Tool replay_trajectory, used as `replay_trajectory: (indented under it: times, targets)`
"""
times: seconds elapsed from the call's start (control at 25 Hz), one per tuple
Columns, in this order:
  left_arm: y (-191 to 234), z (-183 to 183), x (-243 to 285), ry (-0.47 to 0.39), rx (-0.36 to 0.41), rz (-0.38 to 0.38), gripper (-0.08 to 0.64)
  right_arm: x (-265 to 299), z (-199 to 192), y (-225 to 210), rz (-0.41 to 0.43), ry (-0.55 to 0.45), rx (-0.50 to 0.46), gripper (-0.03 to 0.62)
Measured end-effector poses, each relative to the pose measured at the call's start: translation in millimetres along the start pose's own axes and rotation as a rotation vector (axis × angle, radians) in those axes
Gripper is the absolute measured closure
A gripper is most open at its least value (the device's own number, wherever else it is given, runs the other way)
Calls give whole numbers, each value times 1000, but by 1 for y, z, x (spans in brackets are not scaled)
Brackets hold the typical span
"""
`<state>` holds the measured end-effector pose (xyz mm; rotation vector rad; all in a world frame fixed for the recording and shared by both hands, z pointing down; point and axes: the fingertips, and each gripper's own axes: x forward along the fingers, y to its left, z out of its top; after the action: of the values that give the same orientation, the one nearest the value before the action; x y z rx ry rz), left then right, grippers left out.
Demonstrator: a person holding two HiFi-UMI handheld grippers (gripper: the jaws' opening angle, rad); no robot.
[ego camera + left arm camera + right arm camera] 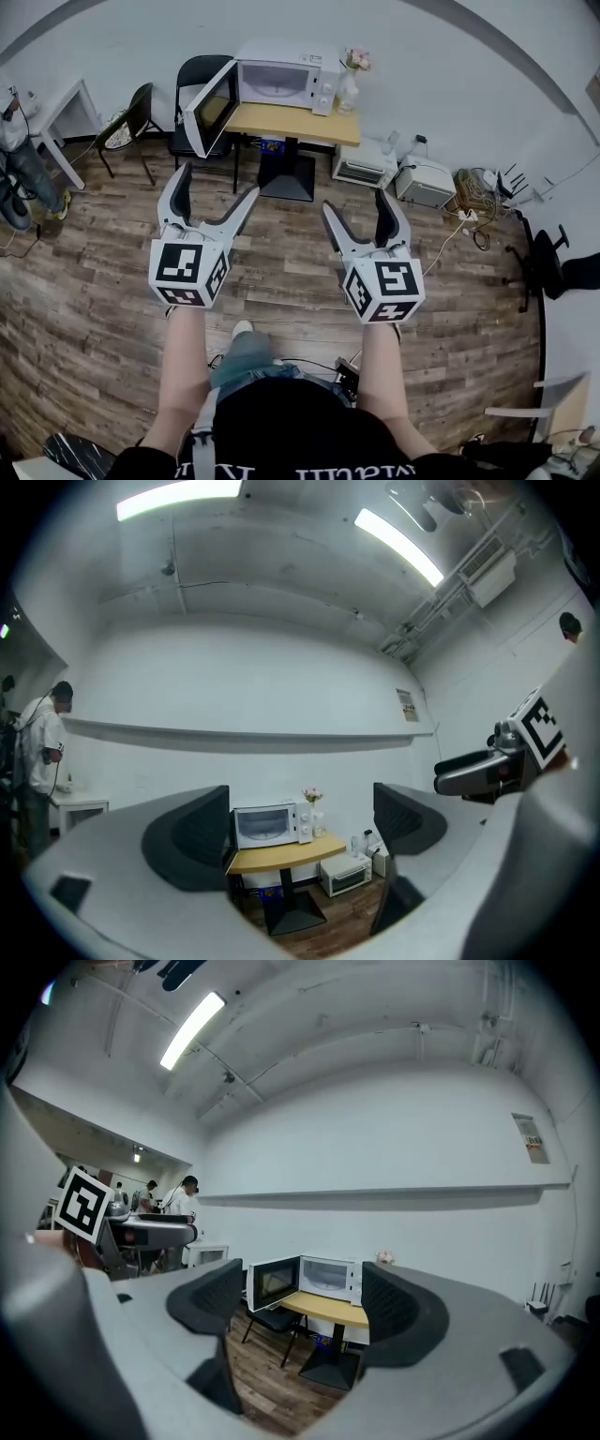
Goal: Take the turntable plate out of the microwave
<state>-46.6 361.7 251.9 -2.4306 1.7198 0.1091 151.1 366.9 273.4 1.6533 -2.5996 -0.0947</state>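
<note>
**A:** Where are the tools?

**B:** Left tool (pixel 217 183) and right tool (pixel 356 201) are both held out in front, side by side. Both are spread wide with nothing between the jaws. They're aimed at the microwave (pixel 281 82), which is well apart from them across the floor.

**A:** Plate?

**B:** Can't see it from here, too far. I'd guess it's in the cavity. The door (pixel 208 111) is swung open to the left, so access is clear.

**A:** So the step is the approach.

**B:** I'd say so. Walk in square to the opening, not from the door side, or the left tool may clip the door edge.

**A:** Grip plan?

**B:** One tool on the plate rim, jaws above and below it. Go in low and level. Lift just enough to clear the hub, then pull straight out. If it tilts, glass will likely slide.

**A:** Second tool?

**B:** Keep it under the far rim as a support once the plate clears the opening.

**A:** Hazards?

**B:** A vase (pixel 348 90) sits just right of the microwave on the counter (pixel 300 124), so keep the right elbow tucked. A chair (pixel 201 77) stands behind the door, so don't push the door further back.
</note>
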Motion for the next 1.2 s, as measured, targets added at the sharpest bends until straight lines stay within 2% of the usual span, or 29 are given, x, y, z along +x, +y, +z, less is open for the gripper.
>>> replay_trajectory:
  times: [0.28, 0.52, 0.68, 0.84, 1.2]
  targets:
    - [6, -11, 32, 14, 8, 4, 94, 28, -4, -16, 7, -11, -11, 210]
    - [35, -28, 80, 16, 18, 15, 95, 80, -16, -37, -14, 18, 17, 210]
    - [63, -35, 125, -2, 34, 7, 95, 132, -18, -52, -40, 23, 13, 210]
    - [99, -41, 180, -4, 16, -8, 95, 194, -12, -63, -57, 35, -21, 210]
    - [171, -65, 281, 10, -5, -23, 97, 312, -6, -87, -91, 31, -5, 212]
